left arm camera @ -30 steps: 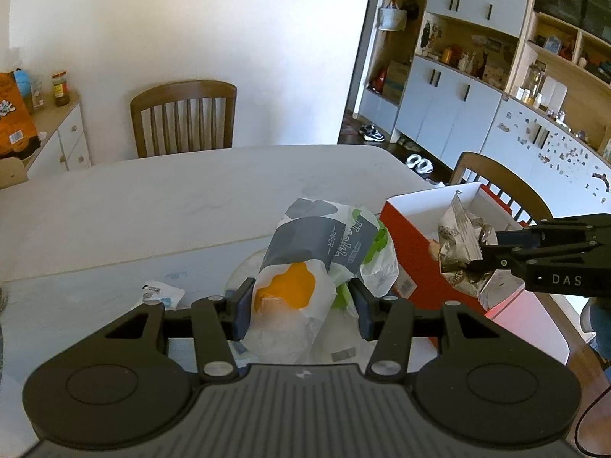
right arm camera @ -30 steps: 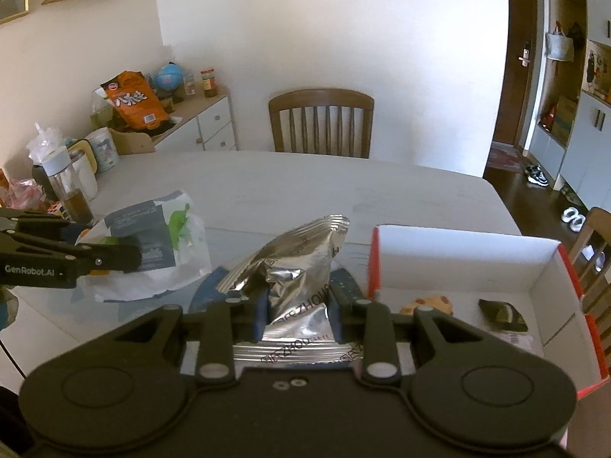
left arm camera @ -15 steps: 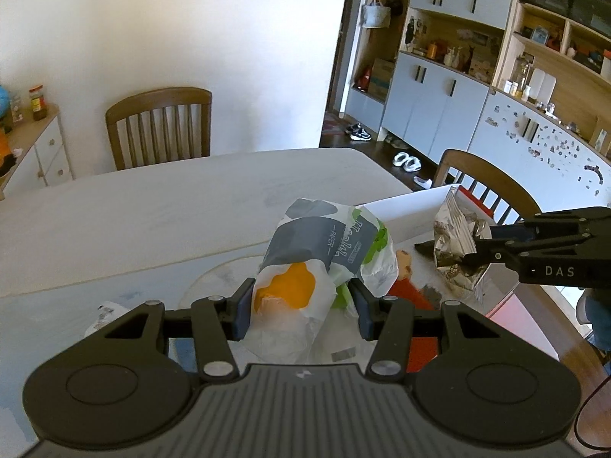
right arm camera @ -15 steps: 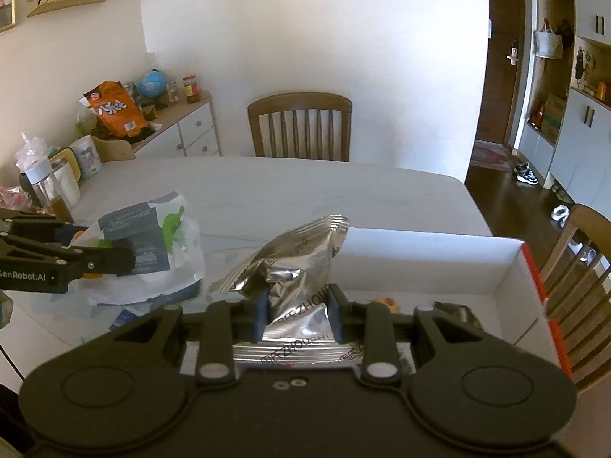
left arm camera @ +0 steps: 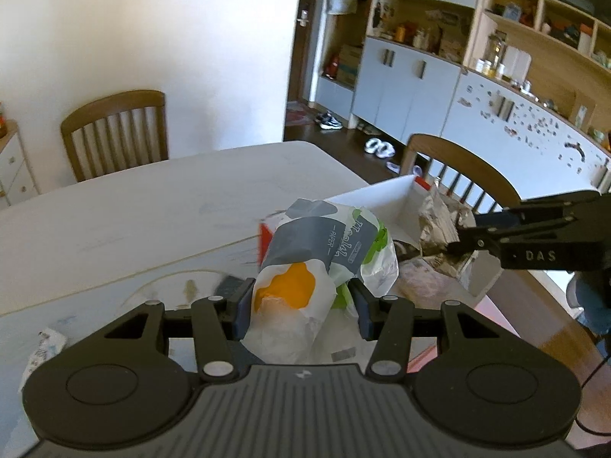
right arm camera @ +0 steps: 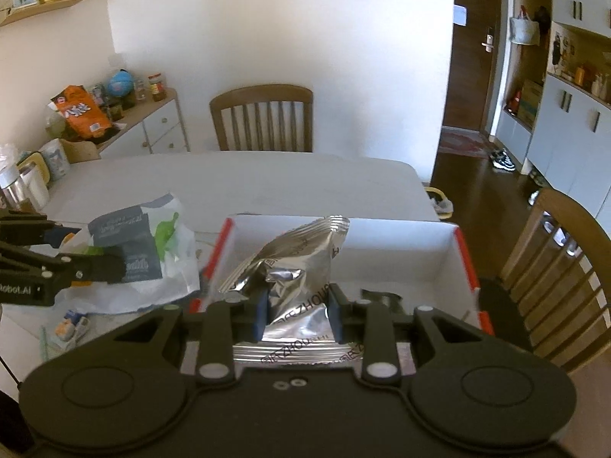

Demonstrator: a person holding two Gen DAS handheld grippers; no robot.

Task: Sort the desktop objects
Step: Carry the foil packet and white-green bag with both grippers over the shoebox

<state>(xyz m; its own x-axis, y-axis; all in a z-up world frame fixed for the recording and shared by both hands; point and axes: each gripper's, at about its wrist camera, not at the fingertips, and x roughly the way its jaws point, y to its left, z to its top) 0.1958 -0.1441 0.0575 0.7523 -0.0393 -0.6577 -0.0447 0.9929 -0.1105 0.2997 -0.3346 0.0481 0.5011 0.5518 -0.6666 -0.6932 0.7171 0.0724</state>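
- The left gripper (left arm camera: 301, 305) is clamped on a white tissue pack (left arm camera: 305, 286) with a grey band, an orange patch and green print; its fingers (left arm camera: 241, 311) press the lower sides of the pack.
- That pack is held above the table, at the left edge of the red-and-white box (right arm camera: 464, 255), with its upper part overlapping the box's near-left corner in the left wrist view.
- The right gripper (right arm camera: 297, 315) is clamped on a crinkled silver foil snack bag (right arm camera: 294, 267), held over the open inside of the box.
- On the box floor, right of the foil bag, lies a small dark wrapper (right arm camera: 382, 299).
- Left of the box, on the white table (right arm camera: 248, 179), sits a small printed sachet (right arm camera: 70, 322); another crumpled white wrapper (left arm camera: 44, 347) lies farther left of the box in the left wrist view.
- Right of the box stands a wooden chair (right arm camera: 561, 267), close against it.
- Beyond the box, at the table's far side, stands a second wooden chair (right arm camera: 261, 118).
- Far left of the box, a sideboard (right arm camera: 152, 126) carries an orange snack bag (right arm camera: 82, 110), a small globe and jars.
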